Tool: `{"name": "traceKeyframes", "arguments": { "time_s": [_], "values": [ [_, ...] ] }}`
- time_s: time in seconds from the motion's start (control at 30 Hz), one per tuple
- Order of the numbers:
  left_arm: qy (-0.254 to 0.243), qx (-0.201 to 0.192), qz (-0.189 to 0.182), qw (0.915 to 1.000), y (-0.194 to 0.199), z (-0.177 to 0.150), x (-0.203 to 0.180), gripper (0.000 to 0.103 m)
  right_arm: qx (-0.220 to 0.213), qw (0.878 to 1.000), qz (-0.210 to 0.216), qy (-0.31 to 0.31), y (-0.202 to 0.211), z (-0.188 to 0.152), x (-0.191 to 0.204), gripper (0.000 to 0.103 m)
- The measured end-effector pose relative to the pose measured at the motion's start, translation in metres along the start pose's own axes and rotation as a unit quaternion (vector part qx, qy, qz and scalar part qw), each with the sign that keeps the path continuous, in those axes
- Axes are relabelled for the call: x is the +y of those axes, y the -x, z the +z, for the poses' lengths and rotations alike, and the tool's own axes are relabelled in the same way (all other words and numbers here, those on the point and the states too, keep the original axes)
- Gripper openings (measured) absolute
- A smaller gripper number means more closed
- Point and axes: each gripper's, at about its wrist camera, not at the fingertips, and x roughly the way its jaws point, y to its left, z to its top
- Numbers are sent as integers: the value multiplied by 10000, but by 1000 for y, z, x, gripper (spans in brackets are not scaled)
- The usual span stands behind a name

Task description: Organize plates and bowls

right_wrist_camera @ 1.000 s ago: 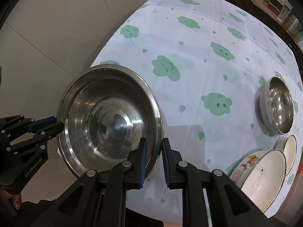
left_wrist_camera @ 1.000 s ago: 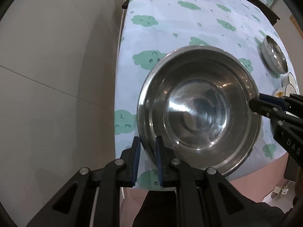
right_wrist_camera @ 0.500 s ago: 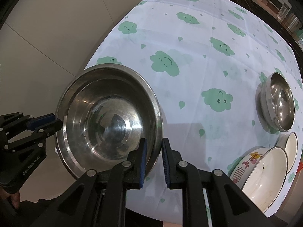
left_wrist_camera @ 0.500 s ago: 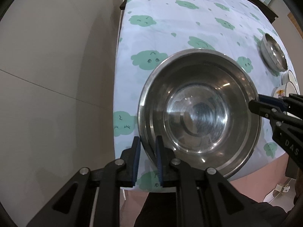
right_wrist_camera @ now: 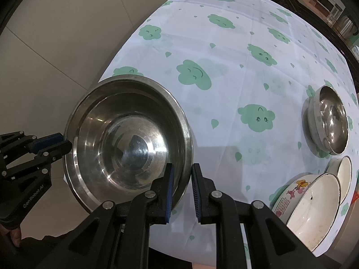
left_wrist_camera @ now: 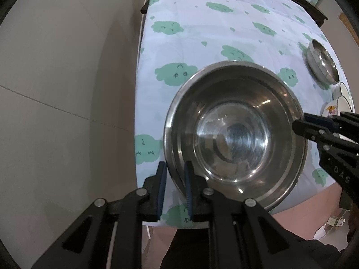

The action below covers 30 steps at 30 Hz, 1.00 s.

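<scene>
A large stainless steel bowl (left_wrist_camera: 235,134) (right_wrist_camera: 128,143) is held upright by its rim over the near corner of the table, partly out past the cloth's edge. My left gripper (left_wrist_camera: 174,168) is shut on the rim's left side, with one pad inside the wall and one outside. It appears in the right wrist view as the left gripper (right_wrist_camera: 65,143) at the bowl's left. My right gripper (right_wrist_camera: 182,170) is shut on the opposite rim, and the left wrist view shows this right gripper (left_wrist_camera: 300,125) at the bowl's right edge. The bowl is empty.
A white tablecloth with green clouds (right_wrist_camera: 224,56) covers the table. A smaller steel bowl (right_wrist_camera: 329,123) (left_wrist_camera: 323,67) sits at the right. A white cartoon-printed bowl (right_wrist_camera: 311,206) and another white bowl (right_wrist_camera: 343,174) lie by the near right edge. Tiled floor (left_wrist_camera: 67,112) lies to the left.
</scene>
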Motion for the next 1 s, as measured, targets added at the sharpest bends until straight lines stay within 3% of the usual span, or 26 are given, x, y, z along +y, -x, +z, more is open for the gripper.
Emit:
{"name": "traceKeyframes", "arguments": {
  "time_s": [0.7,0.83,0.87,0.93,1.0],
  "values": [
    [-162,-104,-165,9997,6,-4,3,18,-191,9996,11,-188,9,-1,8,20],
    [-178,-143,-141,9996,8,-5,5,35,-242,9994,-62,-231,11,-3,11,20],
    [-177,-179,-152,9996,10,-5,5,39,-255,9993,-68,-257,12,-3,10,22],
    [-177,-254,-159,9994,14,-5,7,42,-305,9990,-57,-312,16,-5,11,42],
    [-197,-344,-173,9991,19,-4,8,43,-405,9985,-53,-354,21,-6,12,51]
  ]
}}
